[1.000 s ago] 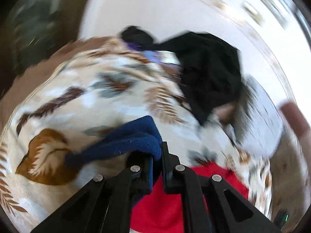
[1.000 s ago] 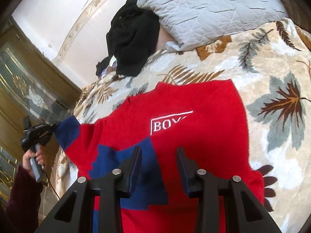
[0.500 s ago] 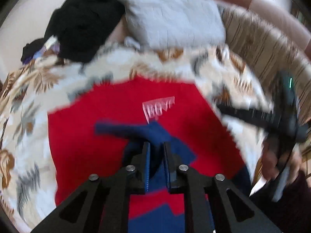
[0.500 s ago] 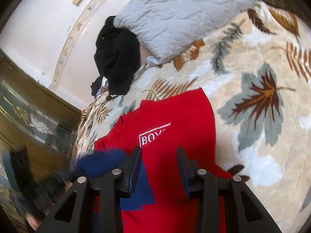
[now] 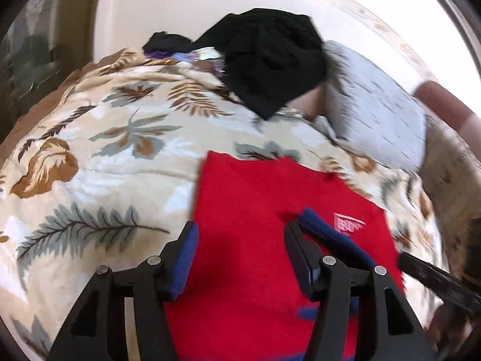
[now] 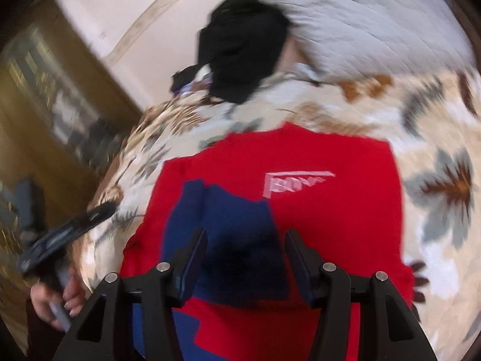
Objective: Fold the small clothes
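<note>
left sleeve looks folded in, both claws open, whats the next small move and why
Probably send the right claw out to the sweater's unfolded side to fold it in. The navy sleeve already lies across the red chest beside the logo, the left claw is open and holds nothing, and the far red edge lies flat on the leaf-print blanket.

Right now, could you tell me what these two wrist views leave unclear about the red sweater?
- Red sweater hem: cut off by the bottom edge and the open left tongs in the left wrist view.
- White logo: motion blur makes its lettering unreadable in the right wrist view.
- Navy sleeve lower part: hidden behind the open right tongs.
</note>
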Demonstrator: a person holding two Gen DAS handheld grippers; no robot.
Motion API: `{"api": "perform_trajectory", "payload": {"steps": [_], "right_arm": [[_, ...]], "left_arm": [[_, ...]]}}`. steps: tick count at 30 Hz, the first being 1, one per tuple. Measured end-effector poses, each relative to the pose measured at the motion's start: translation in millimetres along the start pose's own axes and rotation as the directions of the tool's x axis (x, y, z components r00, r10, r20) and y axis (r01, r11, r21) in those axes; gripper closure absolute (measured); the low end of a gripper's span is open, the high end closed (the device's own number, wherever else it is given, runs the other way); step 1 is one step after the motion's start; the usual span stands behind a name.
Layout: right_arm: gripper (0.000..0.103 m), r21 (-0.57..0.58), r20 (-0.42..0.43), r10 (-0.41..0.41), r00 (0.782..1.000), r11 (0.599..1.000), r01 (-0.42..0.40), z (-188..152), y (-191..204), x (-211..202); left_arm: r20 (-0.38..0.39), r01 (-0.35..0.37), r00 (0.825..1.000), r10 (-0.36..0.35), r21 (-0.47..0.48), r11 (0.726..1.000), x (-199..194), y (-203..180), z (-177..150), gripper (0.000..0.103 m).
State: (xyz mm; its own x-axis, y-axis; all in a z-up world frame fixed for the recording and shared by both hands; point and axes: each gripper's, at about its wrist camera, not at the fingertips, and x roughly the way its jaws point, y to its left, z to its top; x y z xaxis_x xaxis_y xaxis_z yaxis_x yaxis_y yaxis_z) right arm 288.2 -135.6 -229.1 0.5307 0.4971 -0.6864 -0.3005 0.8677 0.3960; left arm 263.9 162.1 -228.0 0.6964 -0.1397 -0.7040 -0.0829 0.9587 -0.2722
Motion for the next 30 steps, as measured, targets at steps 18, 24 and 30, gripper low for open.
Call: {"api": "perform_trajectory", "payload": {"steps": [18, 24, 30], "right_arm": [[0.087, 0.057, -0.089, -0.184, 0.979, 0.98, 0.19, 1.1, -3.2, 37.8], [0.082, 0.271, -0.053, -0.089, 0.995, 0.957, 0.1, -39.4, -64.8, -19.7], [0.075, 0.401, 0.01, -0.103, 0.995, 0.912, 0.091, -65.9, -101.4, -53.1]], "left_arm": [[-0.181, -0.133, 0.975, 0.133, 0.009, 0.991, 54.8, 23.8, -15.7, 0.043], [-0.151, -0.161, 0.975, 0.165, 0.041, 0.986, 53.3, 16.0, -15.3, 0.043], [0.051, -0.155, 0.988, 0.148, 0.185, 0.97, 18.5, -22.3, -15.7, 0.043]]}}
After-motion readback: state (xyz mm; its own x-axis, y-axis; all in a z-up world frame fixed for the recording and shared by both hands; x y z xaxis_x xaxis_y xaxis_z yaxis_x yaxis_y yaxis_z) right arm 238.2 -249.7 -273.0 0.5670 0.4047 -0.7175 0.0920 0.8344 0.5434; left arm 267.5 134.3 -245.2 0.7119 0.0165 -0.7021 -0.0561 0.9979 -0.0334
